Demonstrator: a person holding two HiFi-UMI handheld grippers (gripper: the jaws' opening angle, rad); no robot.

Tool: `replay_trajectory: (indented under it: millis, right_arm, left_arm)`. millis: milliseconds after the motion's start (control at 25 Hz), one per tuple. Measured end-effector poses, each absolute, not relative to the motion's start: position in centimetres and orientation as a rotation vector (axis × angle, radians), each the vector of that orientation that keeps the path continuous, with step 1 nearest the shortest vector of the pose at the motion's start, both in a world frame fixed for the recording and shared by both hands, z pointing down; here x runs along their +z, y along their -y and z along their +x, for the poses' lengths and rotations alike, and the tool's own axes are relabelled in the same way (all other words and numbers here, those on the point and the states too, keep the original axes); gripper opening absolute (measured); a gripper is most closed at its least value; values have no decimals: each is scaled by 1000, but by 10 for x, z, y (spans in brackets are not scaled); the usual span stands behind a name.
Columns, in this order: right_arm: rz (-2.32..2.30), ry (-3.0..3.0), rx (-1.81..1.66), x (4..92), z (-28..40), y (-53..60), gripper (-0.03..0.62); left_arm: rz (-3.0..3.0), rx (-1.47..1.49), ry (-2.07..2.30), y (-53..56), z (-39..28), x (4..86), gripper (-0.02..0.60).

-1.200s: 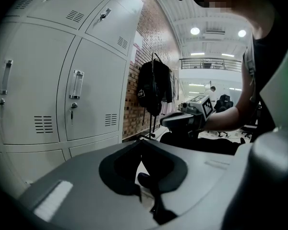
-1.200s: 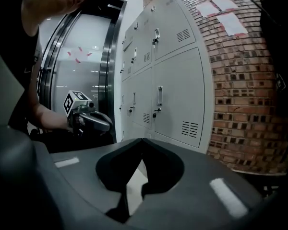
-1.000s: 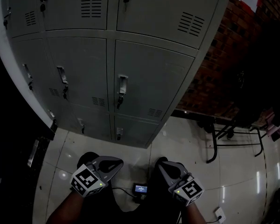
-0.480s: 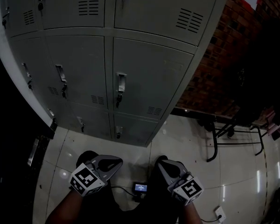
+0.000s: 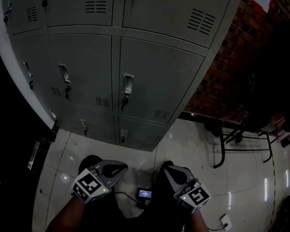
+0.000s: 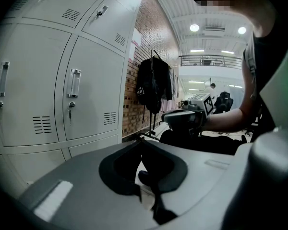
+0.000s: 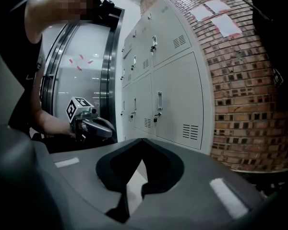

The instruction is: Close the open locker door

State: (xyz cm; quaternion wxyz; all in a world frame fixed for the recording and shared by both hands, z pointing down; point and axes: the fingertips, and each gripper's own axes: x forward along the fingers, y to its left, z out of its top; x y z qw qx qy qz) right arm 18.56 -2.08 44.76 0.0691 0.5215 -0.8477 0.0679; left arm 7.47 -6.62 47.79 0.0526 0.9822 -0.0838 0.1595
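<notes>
A: Lockers (image 5: 150, 76) first: where are they, and which door is open?

B: The grey bank stands straight ahead of the person, with the brick wall (image 5: 222, 86) at its right side. Every door the head view shows seems to lie flush. The middle one has a handle (image 5: 127, 85) with a key hanging below it. Which door is open I cannot tell.

A: And the tools?

B: Both are low, close to the person's body and well apart from the lockers, touching nothing. The left tool (image 5: 121, 168) has its jaws together at the tips, with nothing between them. The right tool (image 5: 168, 169) is the same, closed and empty.

A: What lies around?

B: Pale tiled floor (image 5: 193, 149). On it, between the two tools, is a small device (image 5: 145, 194) with a lit screen and a cable. To the right a black metal frame (image 5: 222, 149) stands near the wall.
</notes>
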Motion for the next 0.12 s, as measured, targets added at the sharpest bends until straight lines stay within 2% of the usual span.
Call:
replay_trajectory:
  millis: [120]
  right_arm:
    - [1569,2551,205,448,185,21,2]
  left_arm:
    - [2990,488,254,67,74,477,12]
